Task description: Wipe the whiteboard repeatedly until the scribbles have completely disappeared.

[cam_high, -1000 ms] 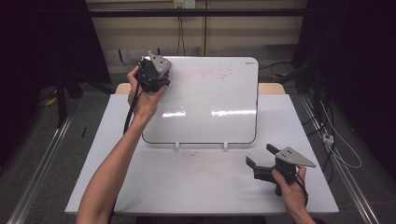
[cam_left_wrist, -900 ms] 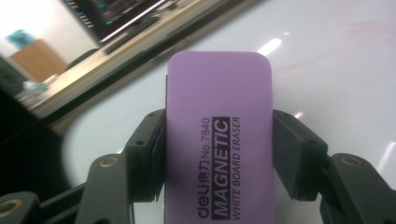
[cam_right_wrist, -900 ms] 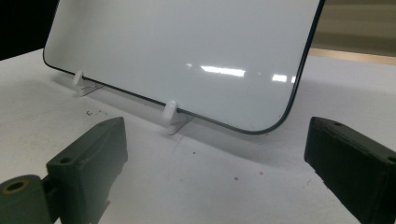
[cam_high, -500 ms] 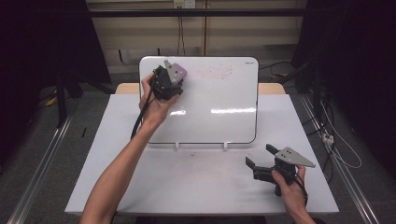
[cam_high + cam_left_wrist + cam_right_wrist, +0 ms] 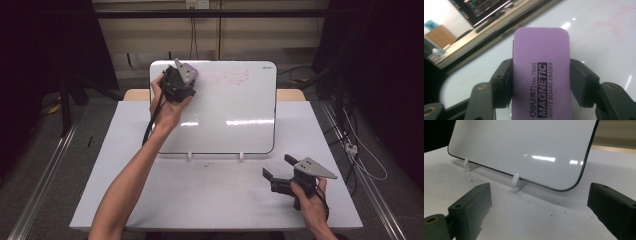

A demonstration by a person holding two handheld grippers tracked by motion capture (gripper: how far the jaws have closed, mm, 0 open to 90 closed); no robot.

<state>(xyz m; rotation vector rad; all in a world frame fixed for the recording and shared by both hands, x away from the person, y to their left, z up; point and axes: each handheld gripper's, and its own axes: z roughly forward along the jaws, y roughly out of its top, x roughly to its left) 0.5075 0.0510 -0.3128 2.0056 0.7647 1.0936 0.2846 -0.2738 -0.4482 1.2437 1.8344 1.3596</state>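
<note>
Left gripper [image 5: 184,84] has its fingers clamped on the purple eraser [image 5: 541,75], up at the whiteboard's [image 5: 235,107] top left, just left of faint red smudges [image 5: 229,77]. Right gripper [image 5: 277,166] rests on the surface [image 5: 210,200], fingers wide open, nothing between.

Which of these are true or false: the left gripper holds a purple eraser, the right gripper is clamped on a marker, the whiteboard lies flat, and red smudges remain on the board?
1. The left gripper holds a purple eraser. True.
2. The right gripper is clamped on a marker. False: its jaws stand open with nothing between them.
3. The whiteboard lies flat on the table. False: it leans tilted on small white supports.
4. Faint red smudges remain near the board's top. True.
</note>
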